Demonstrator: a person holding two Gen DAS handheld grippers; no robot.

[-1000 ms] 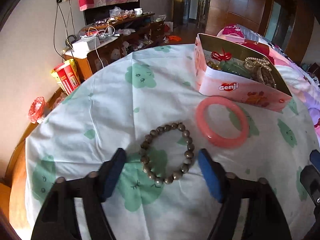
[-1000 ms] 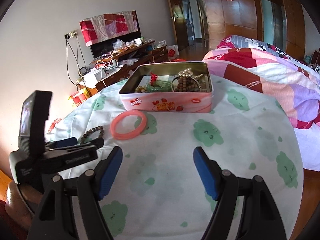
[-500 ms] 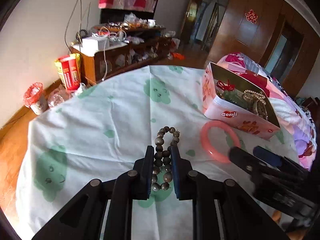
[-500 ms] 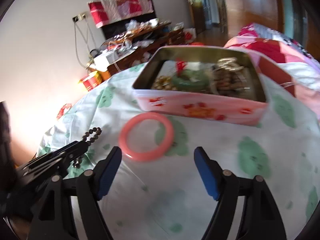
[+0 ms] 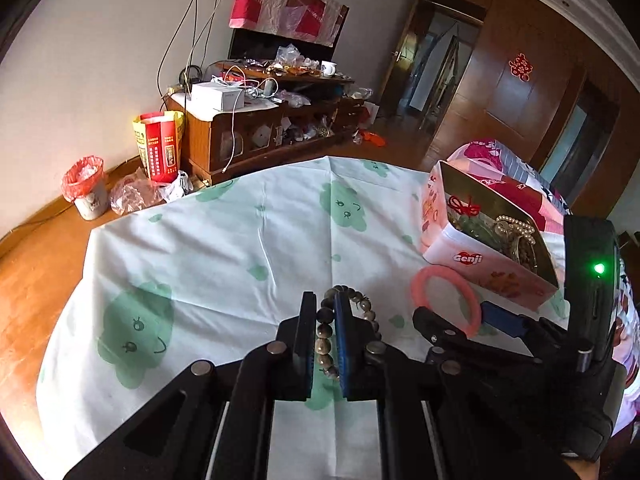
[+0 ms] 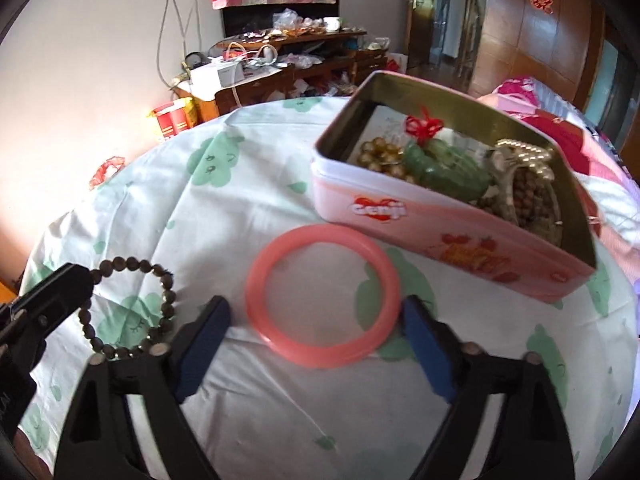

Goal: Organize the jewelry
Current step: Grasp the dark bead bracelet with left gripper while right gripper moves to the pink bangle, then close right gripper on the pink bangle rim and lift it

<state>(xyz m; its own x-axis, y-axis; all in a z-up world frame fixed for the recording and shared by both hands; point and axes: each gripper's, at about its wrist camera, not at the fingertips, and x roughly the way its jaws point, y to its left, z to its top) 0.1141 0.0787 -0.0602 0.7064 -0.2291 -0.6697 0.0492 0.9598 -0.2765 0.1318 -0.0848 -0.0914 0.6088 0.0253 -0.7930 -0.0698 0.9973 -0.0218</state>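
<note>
- Closing on one side of the bead bracelet (image 5: pixel 325 330): left hand-held gripper (image 5: pixel 325 332) nearly shut after a fresh squeeze, beads pinched between the blue pads, the rest of the loop lying on the cloth-covered counter (image 5: pixel 224 248).
- Lifting straight up before travelling, probably best, so the loose half of the loop hangs free instead of dragging on the cloth.
- Straddling the pink bangle (image 6: pixel 323 295): right hand-held gripper (image 6: pixel 318 338) wide open and empty, one pad just outside each side of the ring, which lies flat just in front of the tin (image 6: pixel 400 216).
- Coming lower before squeezing, so the pads meet the rim squarely; smooth hard ring likely to slip or pop out of a skewed pinch.
- Carrying over the near wall of the tin, then letting go above the jewelry already inside.
- Keeping the two tools apart, close together as they are.
</note>
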